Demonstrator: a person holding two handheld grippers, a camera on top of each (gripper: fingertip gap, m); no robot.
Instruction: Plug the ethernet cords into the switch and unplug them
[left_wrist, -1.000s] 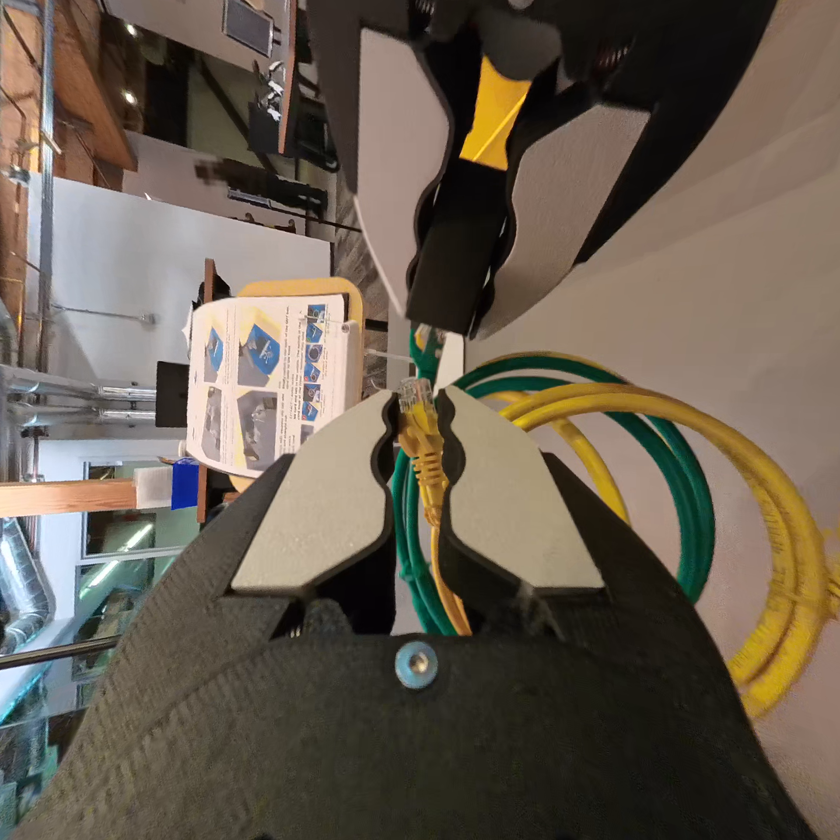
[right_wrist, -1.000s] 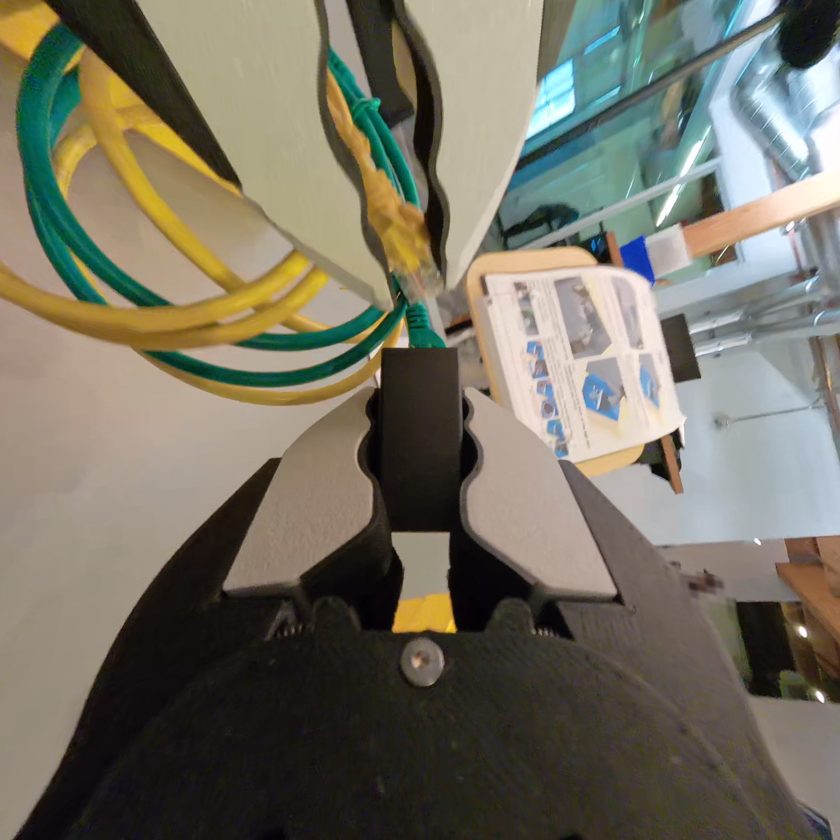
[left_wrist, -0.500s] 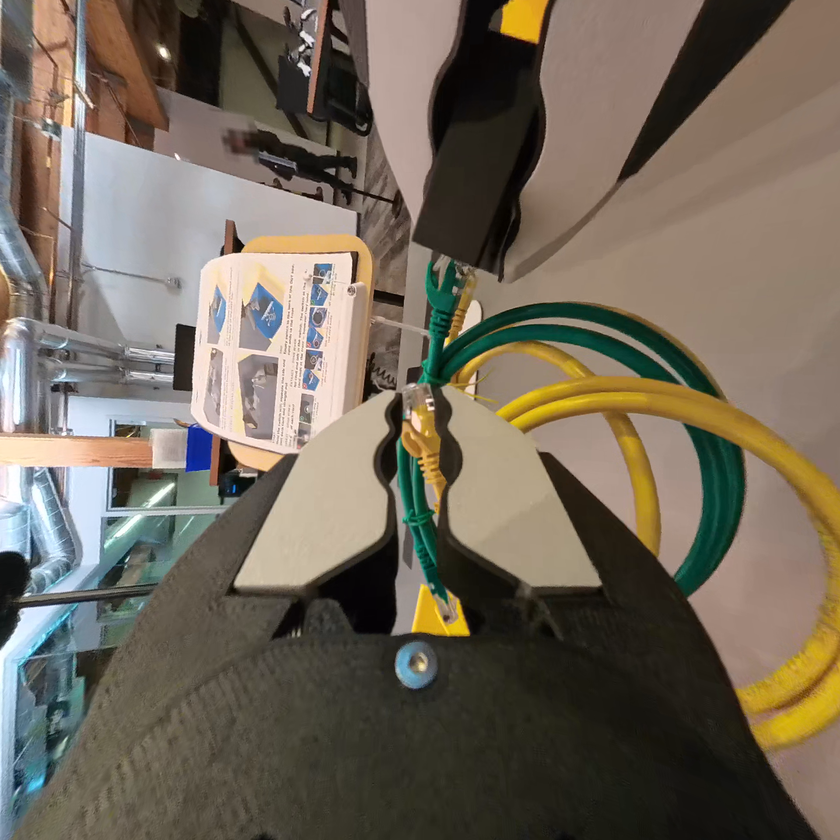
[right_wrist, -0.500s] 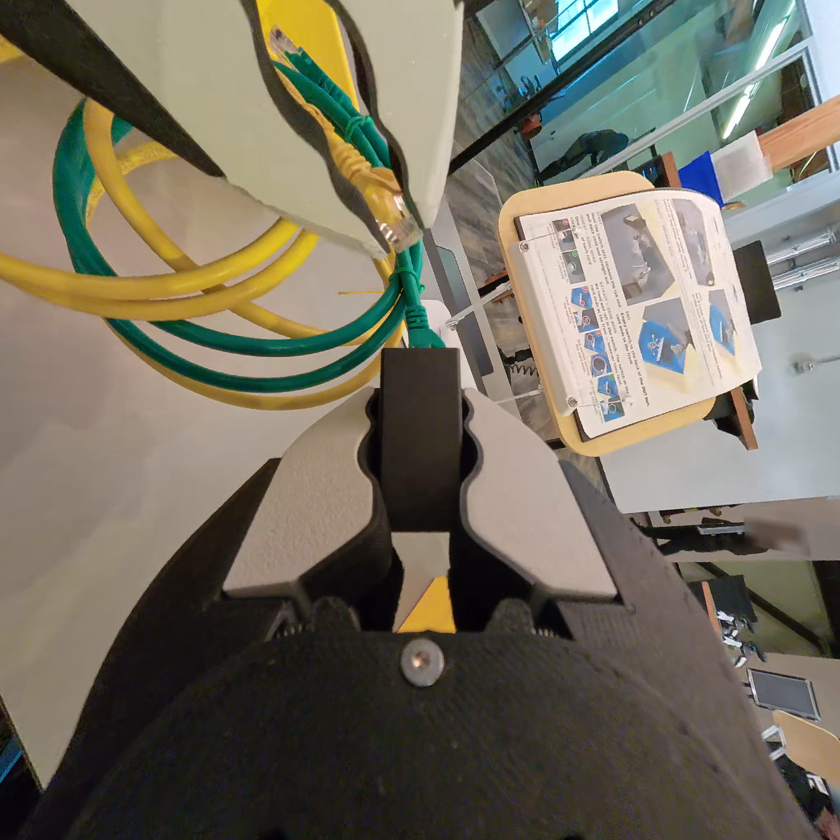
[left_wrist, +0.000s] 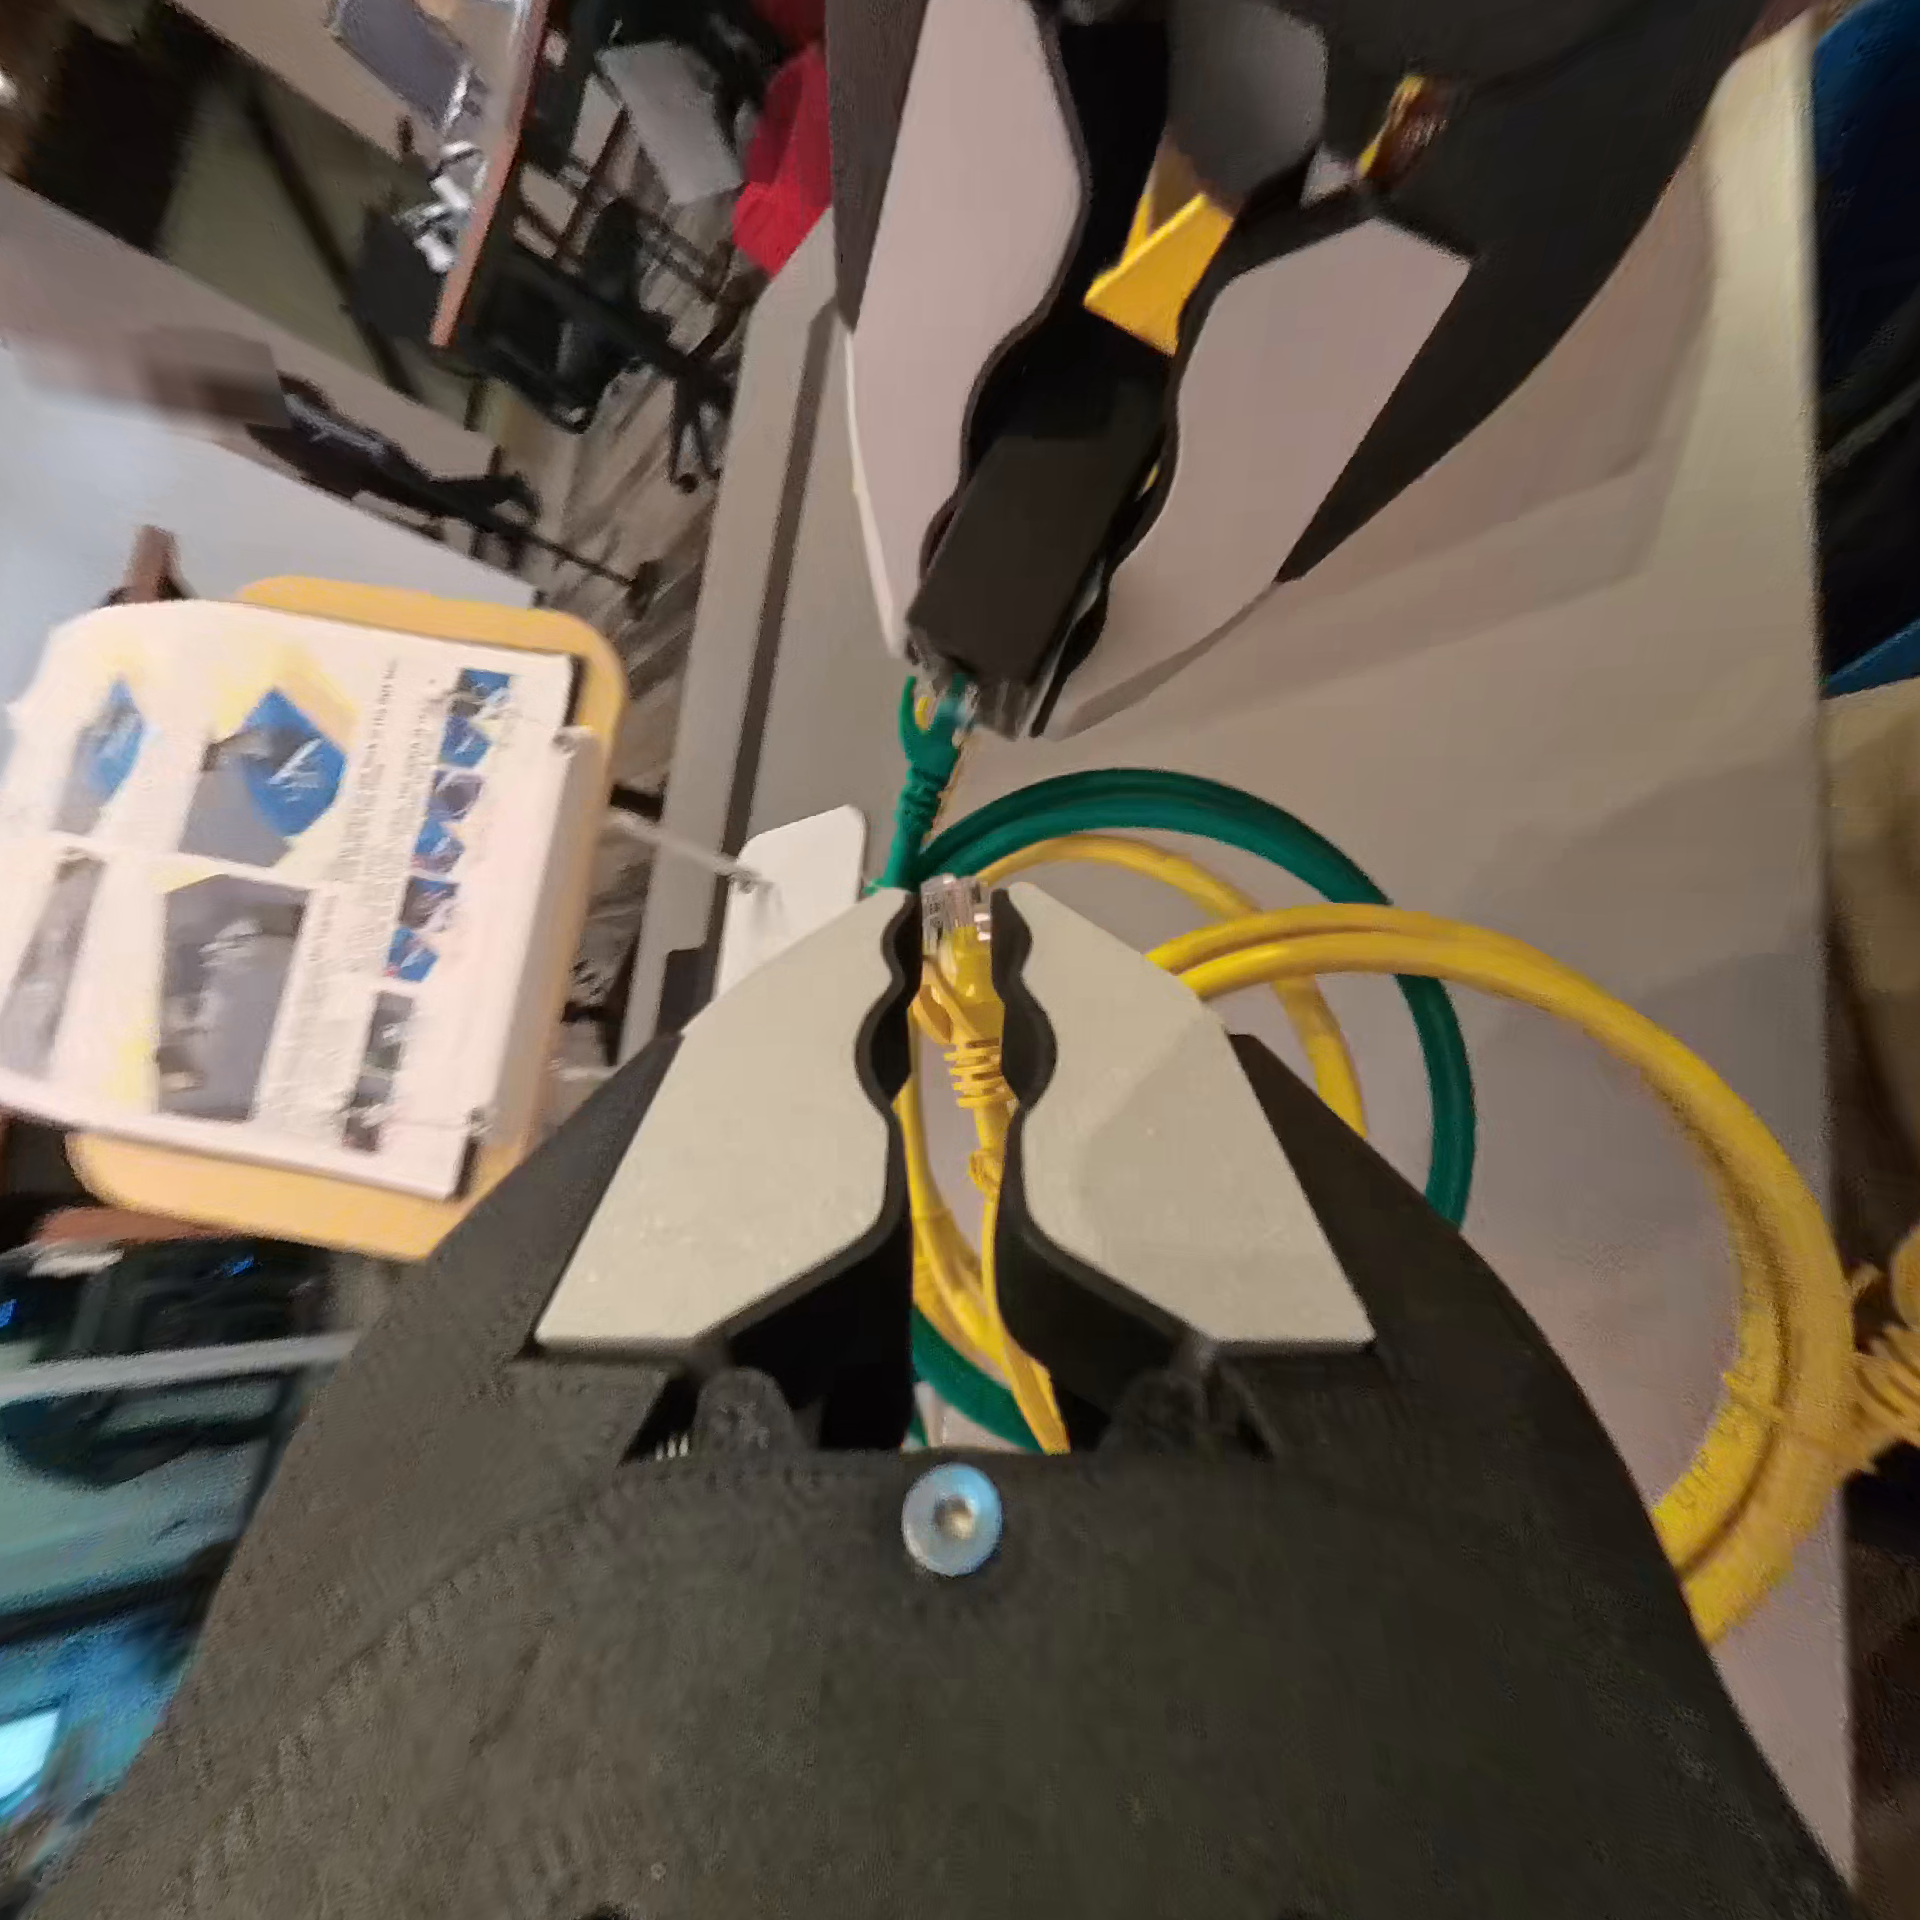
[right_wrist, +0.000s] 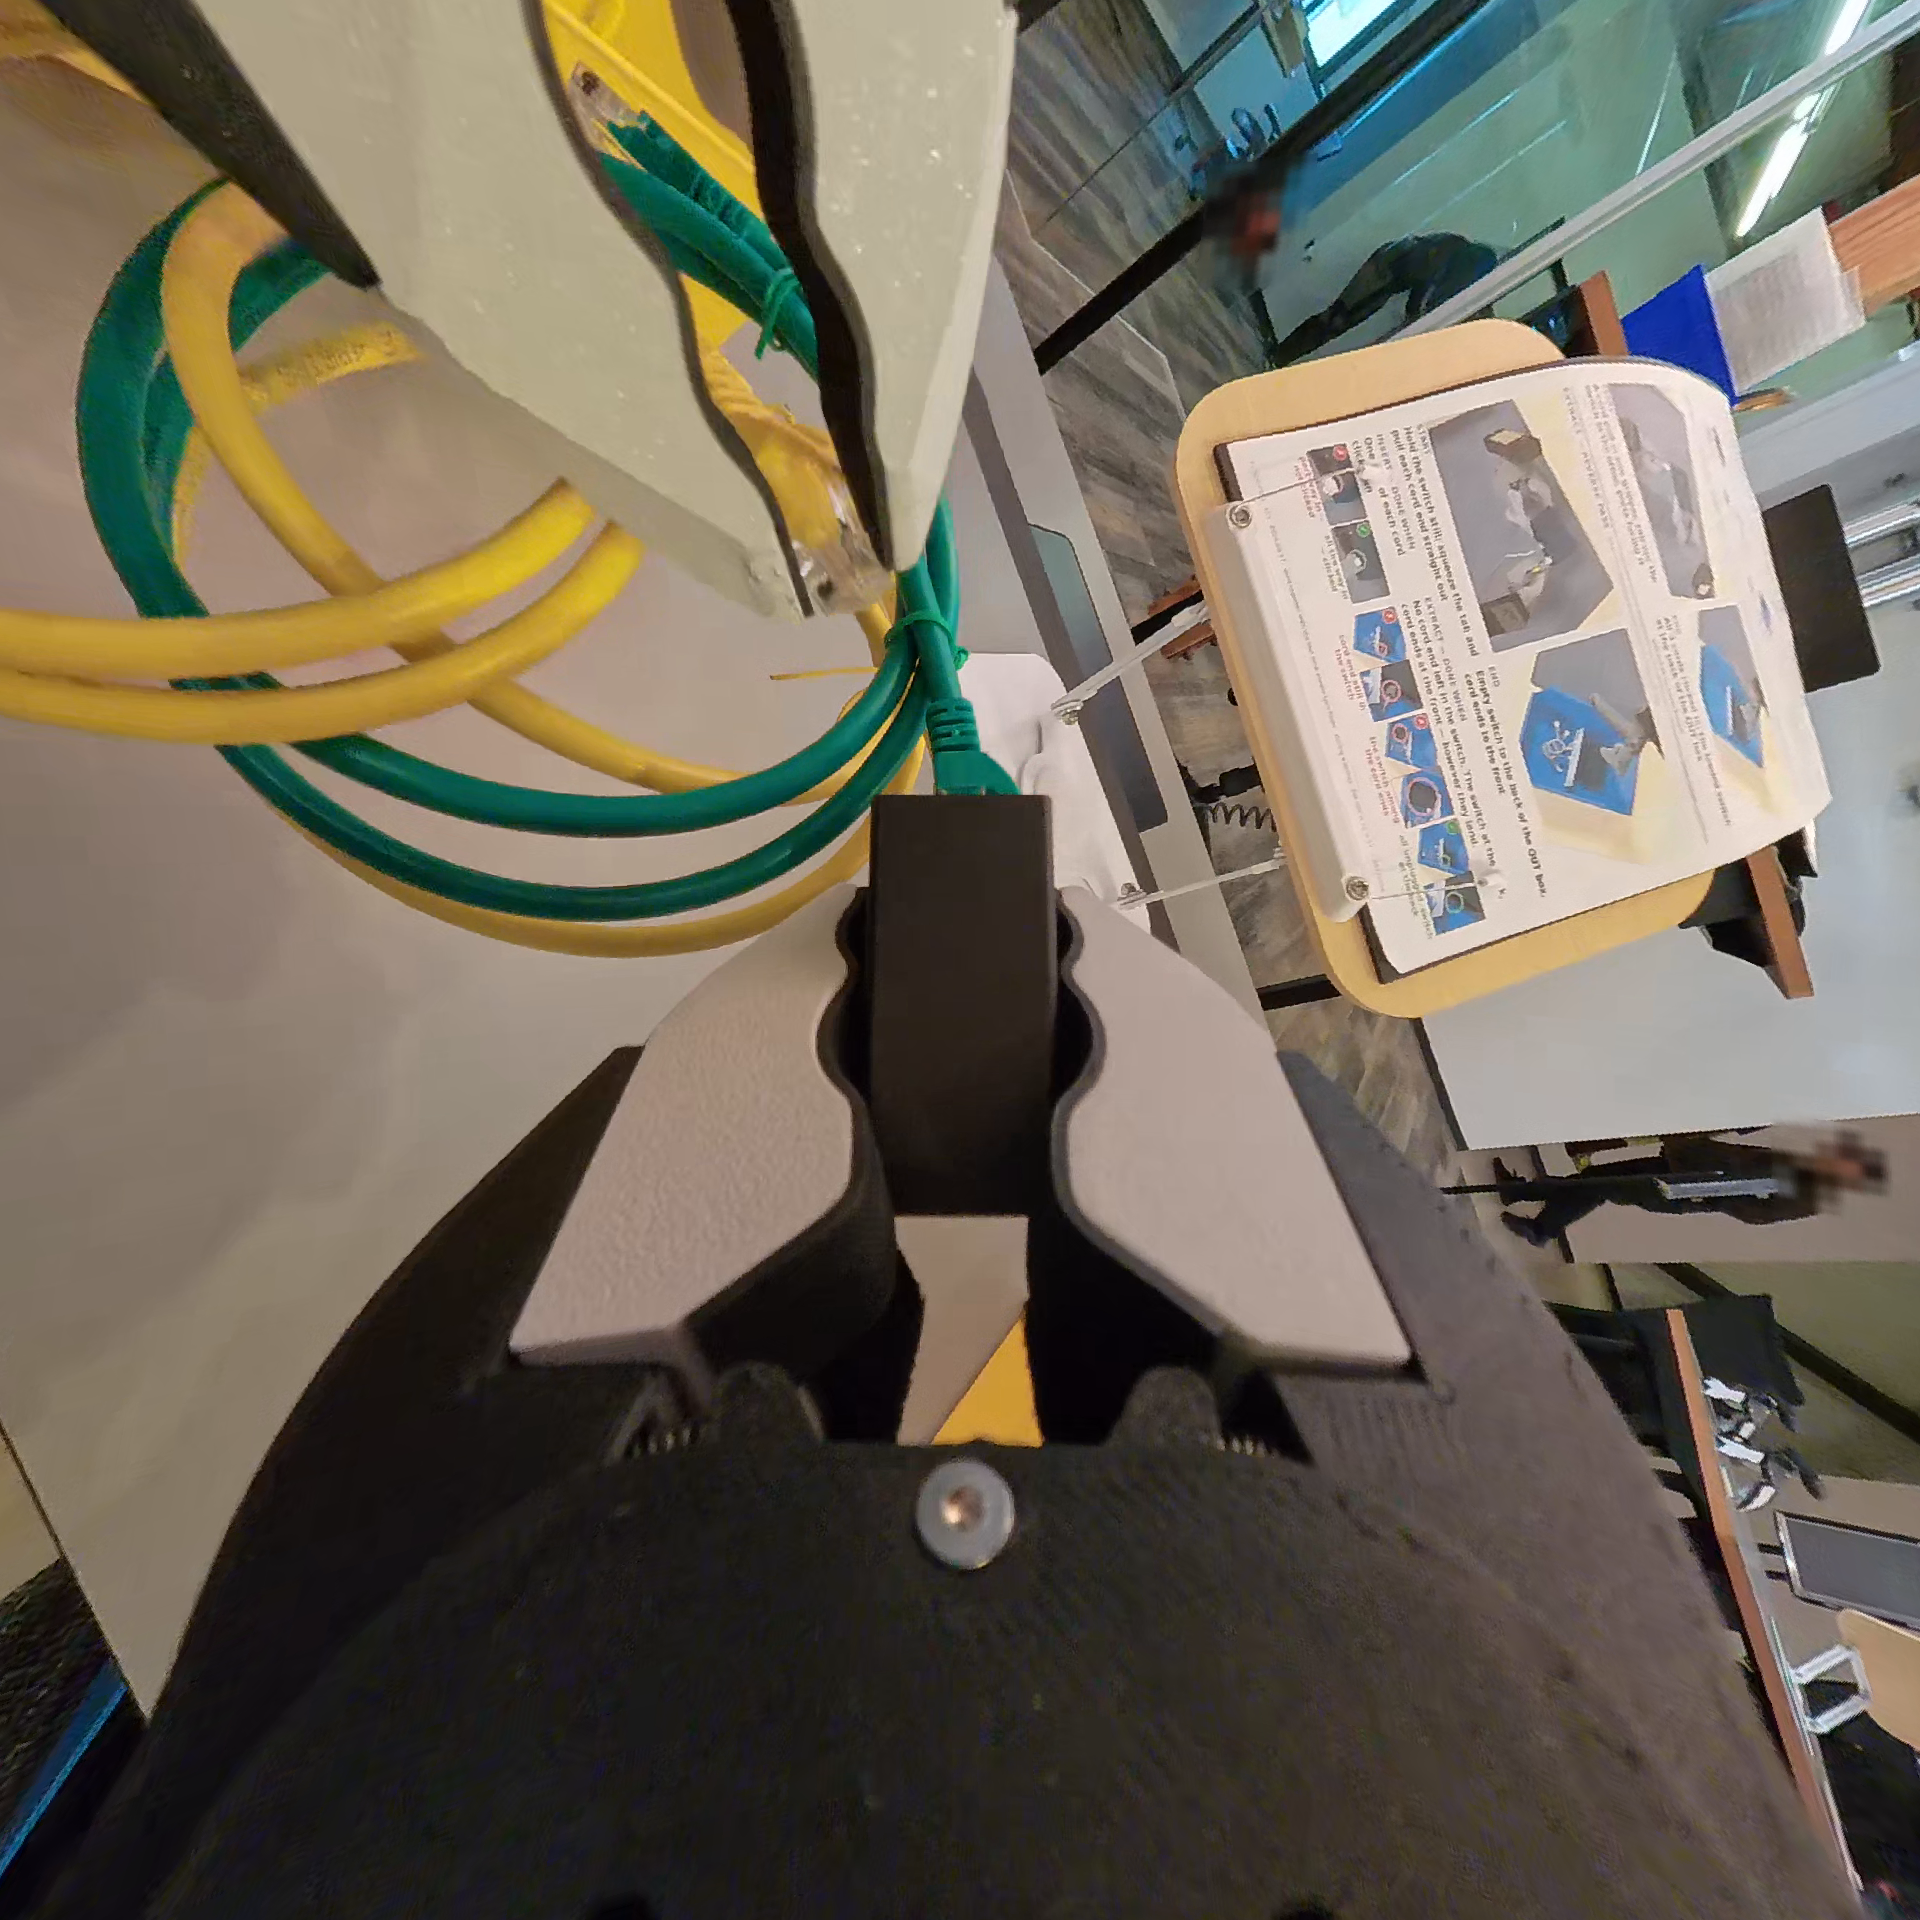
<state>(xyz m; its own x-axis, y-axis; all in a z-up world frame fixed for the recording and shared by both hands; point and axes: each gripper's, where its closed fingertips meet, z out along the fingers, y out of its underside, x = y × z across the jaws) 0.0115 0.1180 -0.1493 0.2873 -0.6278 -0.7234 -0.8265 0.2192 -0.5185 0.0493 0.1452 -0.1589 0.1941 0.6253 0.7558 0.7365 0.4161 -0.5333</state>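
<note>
Cords look light and floppy, coiled w/ zip ties, so the loops hang and tug sideways on whichever end is held. Plug itself is small, hard, clear plastic w/ a thin latch tab, prob. fragile if squeezed the wrong way or pushed in crooked. Best hold, I'd say, is on the ribbed rubber boot just behind the plug, not on the clear tip.

Left gripper (left_wrist: 958, 914) is clamped on the yellow cord (left_wrist: 1558, 1029) right there: boot pinched between its fingers, clear plug tip poking out front, pointing toward the switch. Rest of the yellow cord loops off to the side over the grey table (left_wrist: 1507, 727).

Right gripper (right_wrist: 961, 904) is closed around the switch (right_wrist: 961, 997), a plain black box, smooth and rigid, prob. a bit slippery but held square across its narrow sides. It's lifted off the table, facing the left gripper.

Green cord (right_wrist: 540, 862) has one end already seated in the switch; its other plug lies loose behind the left gripper's fingers. Green and yellow coils overlap on the table between both grippers.

Yellow plug sits near the switch's port side but apart from it, not yet in.
</note>
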